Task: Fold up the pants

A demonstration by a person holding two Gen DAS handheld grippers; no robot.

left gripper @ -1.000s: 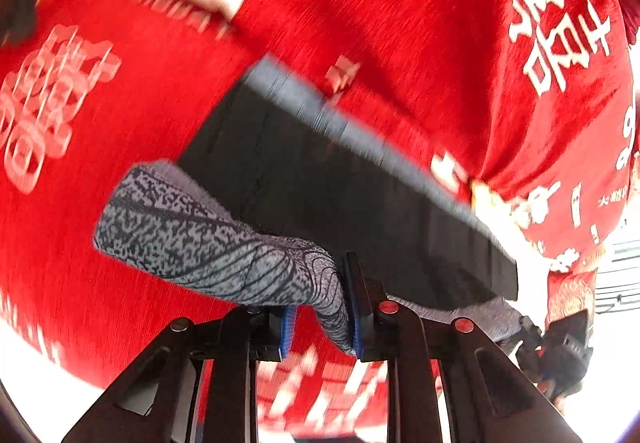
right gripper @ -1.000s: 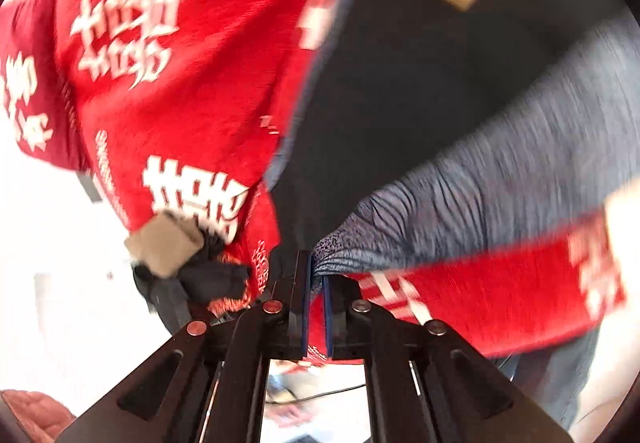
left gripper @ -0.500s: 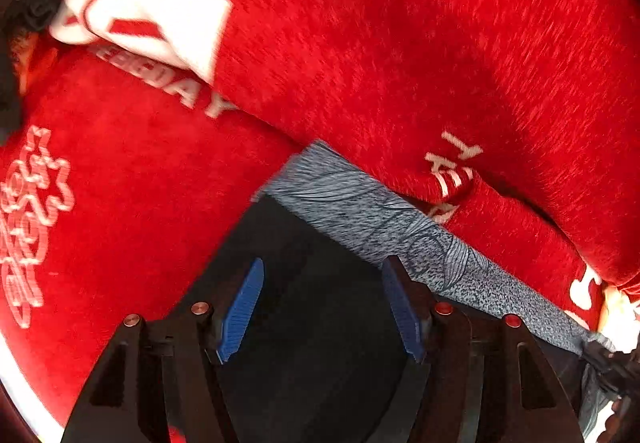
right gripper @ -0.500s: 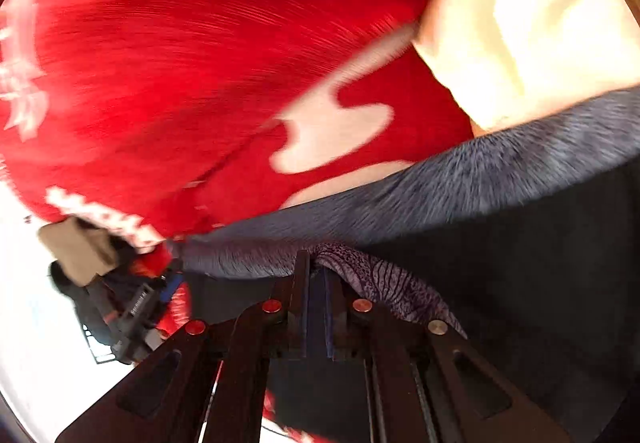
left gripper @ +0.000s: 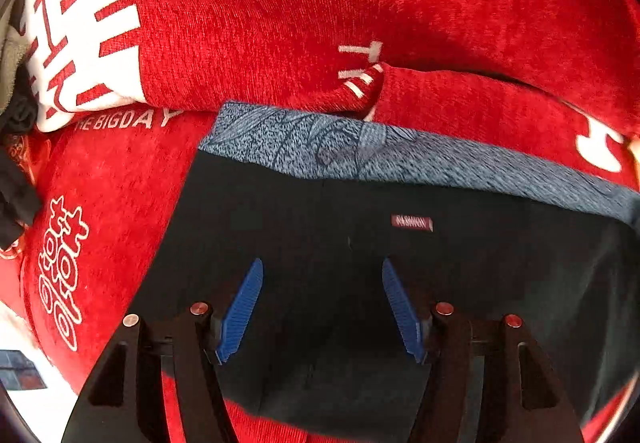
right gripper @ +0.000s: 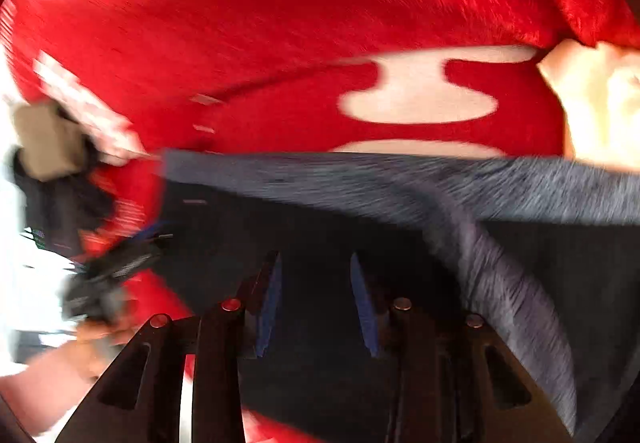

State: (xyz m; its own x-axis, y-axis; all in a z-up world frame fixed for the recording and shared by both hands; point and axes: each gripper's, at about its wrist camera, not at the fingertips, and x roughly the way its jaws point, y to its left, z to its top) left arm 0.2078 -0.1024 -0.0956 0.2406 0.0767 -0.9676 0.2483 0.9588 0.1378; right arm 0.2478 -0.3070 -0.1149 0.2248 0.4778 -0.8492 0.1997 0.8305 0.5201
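Note:
The black pants point(left gripper: 360, 263) lie flat on a red blanket, with a grey patterned band point(left gripper: 320, 147) along their far edge and a small red label point(left gripper: 412, 222). My left gripper point(left gripper: 322, 307) is open and empty, just above the black cloth. In the right wrist view the pants point(right gripper: 320, 227) and their grey band point(right gripper: 400, 179) are blurred; a grey flap runs down to the right. My right gripper point(right gripper: 316, 303) is open, holding nothing, over the black cloth. The left gripper also shows at the left edge of that view point(right gripper: 116, 267).
A red blanket point(left gripper: 360, 23) with white lettering covers the surface, with a folded ridge just behind the pants. Dark and tan clutter point(right gripper: 48, 147) sits at the left edge. A pale object point(right gripper: 600, 99) lies at the right, on the blanket.
Both grippers have let go of the grey band: the left opened half a second ago, the right only now. The pants have gone from held up to lying flat on the blanket.

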